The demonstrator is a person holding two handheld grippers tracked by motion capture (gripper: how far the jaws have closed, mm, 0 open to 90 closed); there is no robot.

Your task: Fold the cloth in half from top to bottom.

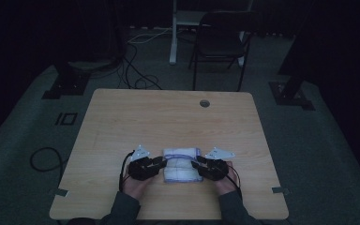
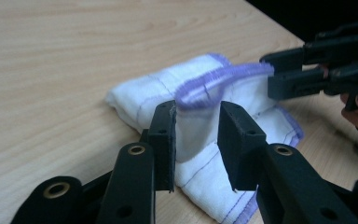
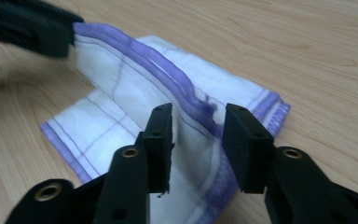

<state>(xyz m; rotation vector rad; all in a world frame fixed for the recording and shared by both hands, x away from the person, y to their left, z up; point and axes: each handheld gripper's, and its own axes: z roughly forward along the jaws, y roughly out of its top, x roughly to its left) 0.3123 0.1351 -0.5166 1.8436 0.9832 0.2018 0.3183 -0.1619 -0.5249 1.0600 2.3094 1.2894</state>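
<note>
Right now you are holding your left gripper (image 1: 161, 162) with its jaws parted around a raised fold of the white cloth (image 1: 183, 164); in the left gripper view the purple-stitched hem (image 2: 223, 77) is standing between the pads, brushing one and clear of the other. Your right gripper (image 1: 196, 165) is likewise standing open, its jaws straddling the same lifted hem without pressing on it. Both grippers are facing each other from the cloth's left and right ends. That folded cloth, white with thin purple lines, is lying on the near middle of the wooden table (image 1: 168, 117). Beyond the far edge, a dark chair (image 1: 220, 42) is standing on the floor.
</note>
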